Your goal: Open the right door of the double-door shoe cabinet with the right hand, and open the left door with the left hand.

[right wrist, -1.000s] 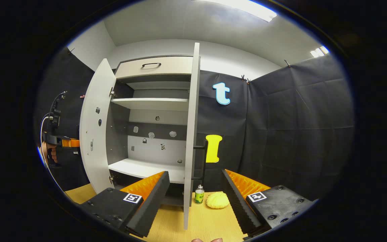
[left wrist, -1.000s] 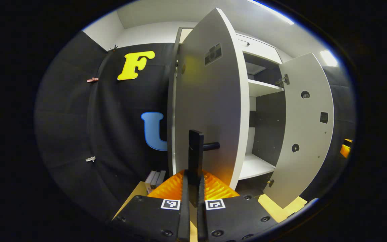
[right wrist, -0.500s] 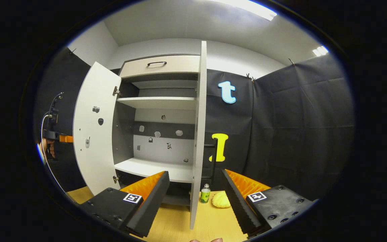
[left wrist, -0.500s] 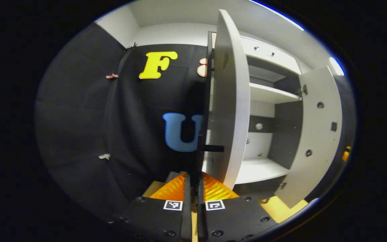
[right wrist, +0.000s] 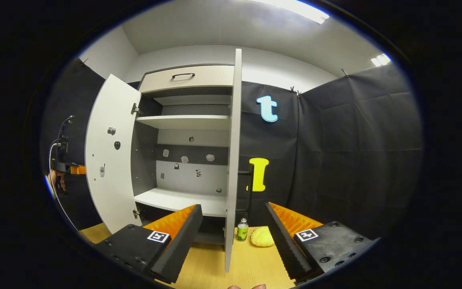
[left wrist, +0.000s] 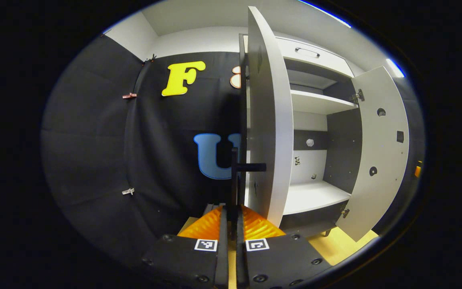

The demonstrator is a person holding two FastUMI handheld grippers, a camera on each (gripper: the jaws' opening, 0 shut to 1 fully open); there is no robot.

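Observation:
The white shoe cabinet (right wrist: 187, 120) stands with both doors swung out. In the left gripper view the left door (left wrist: 267, 120) is seen nearly edge-on, and my left gripper (left wrist: 231, 212) is shut on its black vertical handle (left wrist: 234, 176). The right door (left wrist: 379, 152) hangs wide open beyond it. In the right gripper view my right gripper (right wrist: 233, 208) is open and holds nothing, with the right door's (right wrist: 233, 140) edge standing upright between its fingers, farther off. That door's dark handle (right wrist: 249, 190) is on its right side. The left door (right wrist: 110, 160) and the left gripper (right wrist: 64, 166), held by a hand, are at far left.
A small green-labelled bottle (right wrist: 242, 230) and a yellow lump (right wrist: 262, 237) sit on the wooden surface (right wrist: 251, 265) right of the right door. A drawer (right wrist: 187, 76) with a dark handle tops the cabinet. Black cloth walls close in both sides.
The left door has swung farther out with my left gripper shut on its handle, and more of the shelves shows. My right gripper has barely moved and stays open.

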